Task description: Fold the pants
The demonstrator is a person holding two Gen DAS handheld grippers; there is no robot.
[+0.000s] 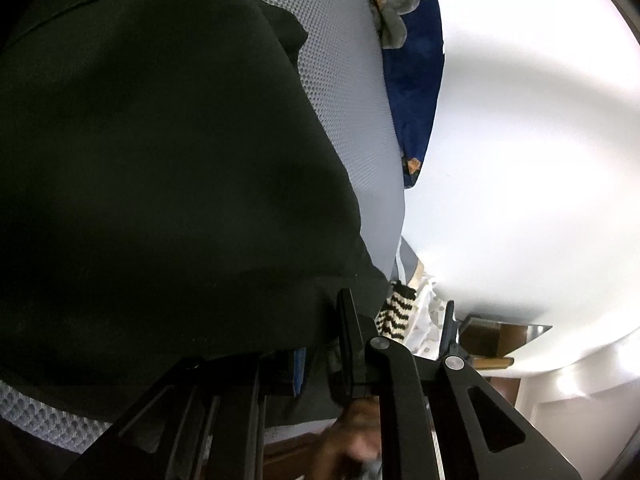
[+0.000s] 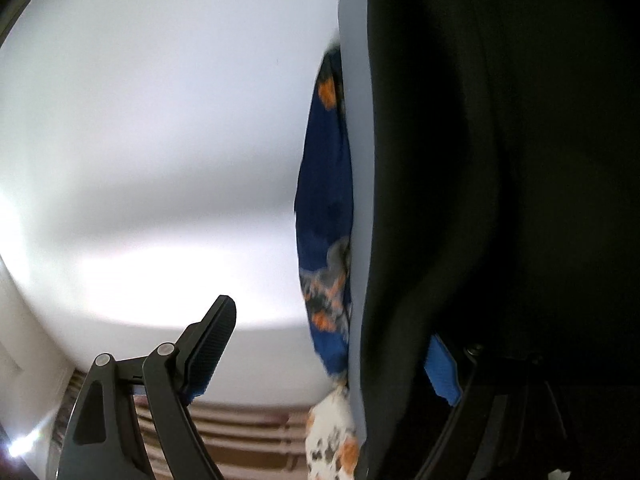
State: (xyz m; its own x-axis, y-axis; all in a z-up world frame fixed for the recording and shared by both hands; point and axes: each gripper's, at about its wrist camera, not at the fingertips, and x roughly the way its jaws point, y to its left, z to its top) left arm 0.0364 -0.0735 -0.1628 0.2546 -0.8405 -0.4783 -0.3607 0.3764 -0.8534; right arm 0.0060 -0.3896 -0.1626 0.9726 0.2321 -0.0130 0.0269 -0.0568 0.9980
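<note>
The black pants [image 1: 160, 160] fill most of the left wrist view and lie on a grey mesh surface [image 1: 344, 88]. At the bottom, my left gripper [image 1: 322, 346] is shut on the near edge of the pants, with its fingers [image 1: 348, 328] close together and the dark cloth running in between. In the right wrist view the pants [image 2: 500, 200] cover the right half. My right gripper [image 2: 332, 332] is open wide. Its left finger [image 2: 214, 336] stands free against the wall, while the other finger, showing only a blue pad [image 2: 440, 372], is partly hidden under the cloth's edge.
A blue cloth with orange and grey print [image 1: 416, 80] [image 2: 326, 200] lies along the far side of the mesh surface [image 2: 360, 160]. Behind it is a white wall [image 1: 520, 160]. A striped black and cream item [image 1: 396, 312] and a person's blurred hand [image 1: 352, 444] sit low.
</note>
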